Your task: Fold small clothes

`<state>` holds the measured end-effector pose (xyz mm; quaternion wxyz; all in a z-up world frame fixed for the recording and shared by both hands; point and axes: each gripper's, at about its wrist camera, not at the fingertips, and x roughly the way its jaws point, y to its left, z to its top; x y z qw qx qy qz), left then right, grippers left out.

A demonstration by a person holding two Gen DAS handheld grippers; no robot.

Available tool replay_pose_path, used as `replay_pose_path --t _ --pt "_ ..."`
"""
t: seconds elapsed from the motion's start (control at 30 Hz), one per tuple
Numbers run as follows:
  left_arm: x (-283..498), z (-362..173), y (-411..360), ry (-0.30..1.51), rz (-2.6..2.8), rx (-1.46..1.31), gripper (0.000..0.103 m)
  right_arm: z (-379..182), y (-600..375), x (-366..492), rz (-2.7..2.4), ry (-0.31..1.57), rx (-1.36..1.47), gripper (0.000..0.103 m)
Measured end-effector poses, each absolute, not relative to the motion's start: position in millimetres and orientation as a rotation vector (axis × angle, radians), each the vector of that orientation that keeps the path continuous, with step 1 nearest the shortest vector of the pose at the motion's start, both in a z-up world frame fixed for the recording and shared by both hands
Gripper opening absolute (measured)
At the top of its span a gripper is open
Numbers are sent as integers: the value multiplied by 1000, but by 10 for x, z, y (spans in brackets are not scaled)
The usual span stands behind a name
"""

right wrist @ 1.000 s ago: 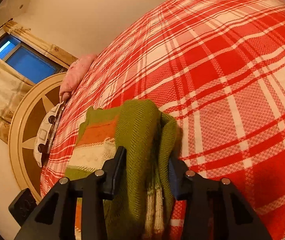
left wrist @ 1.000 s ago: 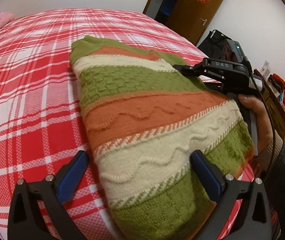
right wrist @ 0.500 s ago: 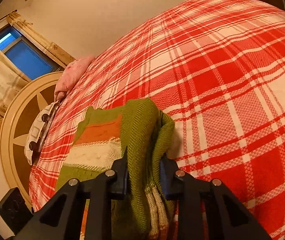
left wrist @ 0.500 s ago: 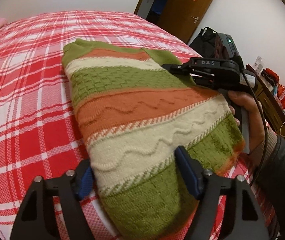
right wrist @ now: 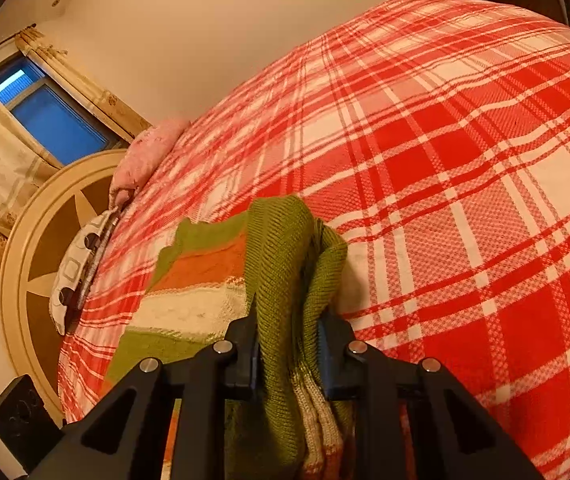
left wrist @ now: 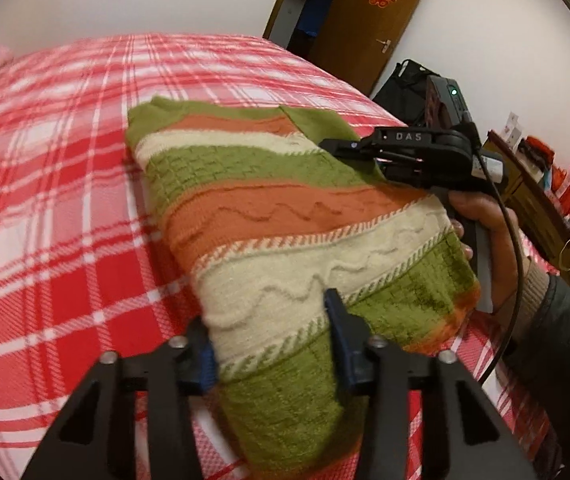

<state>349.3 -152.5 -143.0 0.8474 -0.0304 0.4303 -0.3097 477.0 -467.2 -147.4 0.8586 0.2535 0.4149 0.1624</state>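
Sweater (left wrist: 285, 216): my left gripper (left wrist: 273, 344) has just been closing on its near edge; right gripper (right wrist: 289, 348) clamps the far fold. Both corners secured, I judge.

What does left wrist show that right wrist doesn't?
Left wrist only: the right claw seen from outside, the hand holding it, the open wooden door, a cluttered shelf, and the left claw, which has just been closing around the sweater's near edge.

Right wrist only: the window with curtains, round headboard, patterned pillow, and the right claw's pads clamped on a bunched green fold.

Both: the striped knit sweater on the red plaid bedspread, and the pink pillow.
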Motion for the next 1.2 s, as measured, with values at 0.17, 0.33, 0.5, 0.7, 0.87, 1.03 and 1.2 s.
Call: replay_pose_path --t 0.17,0.33,0.5,0.7,0.87,1.03,1.2 --pt "3440 -1343 -1463 889 -640 -52 37 -1296 -4610 4639 342 837 530 22" --pt "3339 -1230 -1322 871 -642 -54 35 -1112 -4435 4515 349 834 510 22" --pt "3149 -1108 -1105 836 -616 -29 34 -992 -4141 4396 385 839 505 22" --pt "2927 -1023 -707 818 -558 -44 34 -888 -3663 4288 469 837 509 22" --pt "2749 -987 -397 807 -506 -61 34 -819 -3255 4198 541 842 499 22" --pt "2533 -938 -63 785 -448 -86 34 -791 -2852 4138 606 851 497 22" --pt "2344 -909 229 772 -389 -107 34 -786 -2382 4102 668 868 486 22"
